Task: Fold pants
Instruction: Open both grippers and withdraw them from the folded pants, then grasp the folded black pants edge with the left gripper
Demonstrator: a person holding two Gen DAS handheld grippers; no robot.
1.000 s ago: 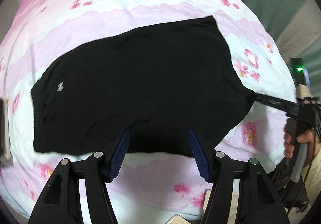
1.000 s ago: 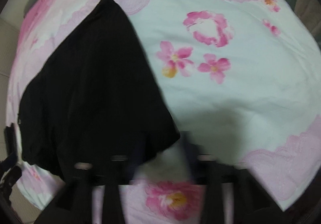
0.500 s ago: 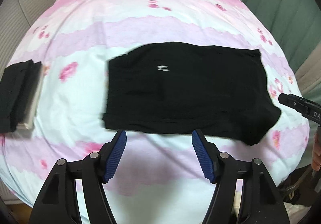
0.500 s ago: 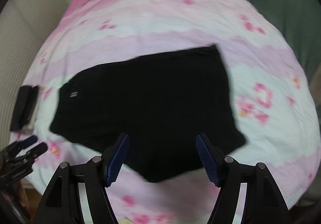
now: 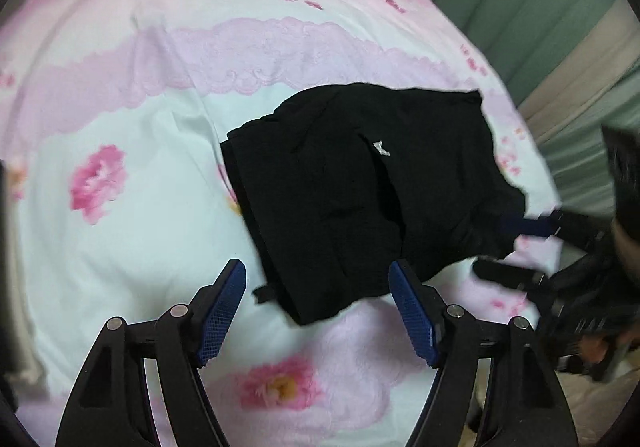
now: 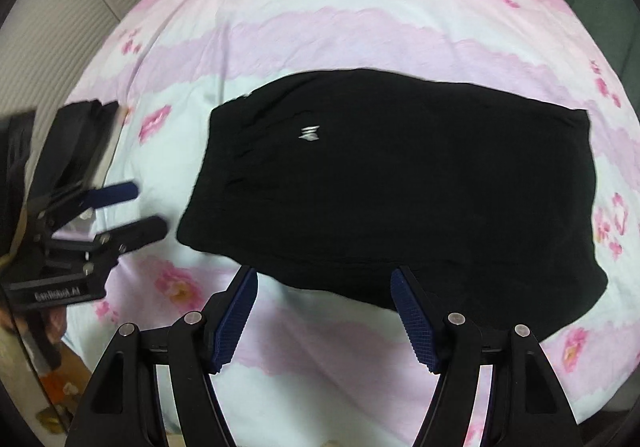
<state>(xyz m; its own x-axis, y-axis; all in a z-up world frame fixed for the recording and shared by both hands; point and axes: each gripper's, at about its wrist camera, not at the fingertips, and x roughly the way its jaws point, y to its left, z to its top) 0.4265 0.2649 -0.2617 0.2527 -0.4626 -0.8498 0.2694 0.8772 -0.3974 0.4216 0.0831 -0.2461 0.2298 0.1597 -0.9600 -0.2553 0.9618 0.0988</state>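
Left wrist view, step: the pants [image 5: 360, 199] are judged to be laid out but not yet folded, an approach to the near edge being in hand.
Left wrist view, tool: the left gripper [image 5: 318, 307] is seen with its blue pads wide apart and nothing between them, low over the bedspread [image 5: 140, 175].
Left wrist view, other tool: the right gripper [image 5: 516, 247] is seen blurred at the right edge of the pants, its fingers apart; whether cloth lies between them cannot be told.
Left wrist view, garment: black, soft, lying on the bedspread right of centre, with a small white logo [image 5: 381, 147] and a gathered waistband at the left end.

Right wrist view, tool: the right gripper [image 6: 324, 311] is held spread and empty, just near of the pants' near hem.
Right wrist view, other tool: the left gripper [image 6: 132, 207] is seen at the left, parted, near the waistband corner but apart from it.
Right wrist view, garment: spread fairly flat across the middle of the bedspread, logo [image 6: 309, 133] uppermost.
Next move: a closing on each near corner is called for, then a lift toward the far edge.
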